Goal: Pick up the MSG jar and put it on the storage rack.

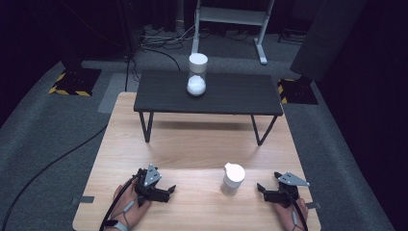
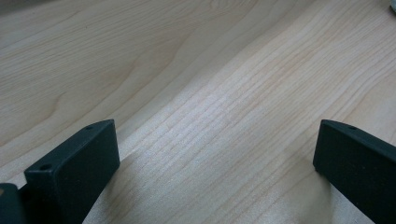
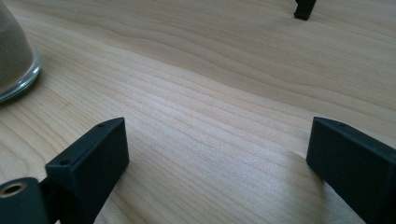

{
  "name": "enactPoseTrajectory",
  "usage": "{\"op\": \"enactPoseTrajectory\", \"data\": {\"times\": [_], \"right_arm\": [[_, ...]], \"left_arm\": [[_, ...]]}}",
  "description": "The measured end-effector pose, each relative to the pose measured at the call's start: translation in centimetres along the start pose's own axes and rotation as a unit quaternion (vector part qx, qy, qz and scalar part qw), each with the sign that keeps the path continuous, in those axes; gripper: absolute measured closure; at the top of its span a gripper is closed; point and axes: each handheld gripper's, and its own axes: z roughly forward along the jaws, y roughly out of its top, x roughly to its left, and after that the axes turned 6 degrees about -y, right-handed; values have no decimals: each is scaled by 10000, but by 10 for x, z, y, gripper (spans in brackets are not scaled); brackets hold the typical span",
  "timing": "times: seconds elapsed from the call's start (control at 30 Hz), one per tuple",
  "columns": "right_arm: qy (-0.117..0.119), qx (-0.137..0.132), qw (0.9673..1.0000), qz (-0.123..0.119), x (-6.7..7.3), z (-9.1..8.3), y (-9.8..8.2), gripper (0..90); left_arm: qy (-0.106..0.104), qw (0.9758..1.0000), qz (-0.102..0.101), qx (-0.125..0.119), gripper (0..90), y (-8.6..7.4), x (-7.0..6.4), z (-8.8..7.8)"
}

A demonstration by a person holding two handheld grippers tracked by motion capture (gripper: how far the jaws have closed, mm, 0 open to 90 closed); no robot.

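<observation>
A small glass jar with a white lid stands near the table's front edge, between my two grippers. Its glass base sits at the left edge of the right gripper view. A tall clear jar with a white lid and white powder in its lower part stands on a low black bench at the far side. My left gripper is open over bare wood, left of the small jar. My right gripper is open too, right of the jar, holding nothing.
The light wooden table carries the bench on thin black legs; one leg's foot is far ahead in the right gripper view. Cables trail over grey floor to the left. A white frame stands behind.
</observation>
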Motion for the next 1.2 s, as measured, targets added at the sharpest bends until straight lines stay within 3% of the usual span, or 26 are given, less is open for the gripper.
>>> {"op": "enactPoseTrajectory", "data": {"times": [1.2], "right_arm": [[-17, 7, 10000, 16, 1, 1, 1, 54]], "left_arm": [[22, 10000, -17, -4, 0, 0, -1, 0]]}}
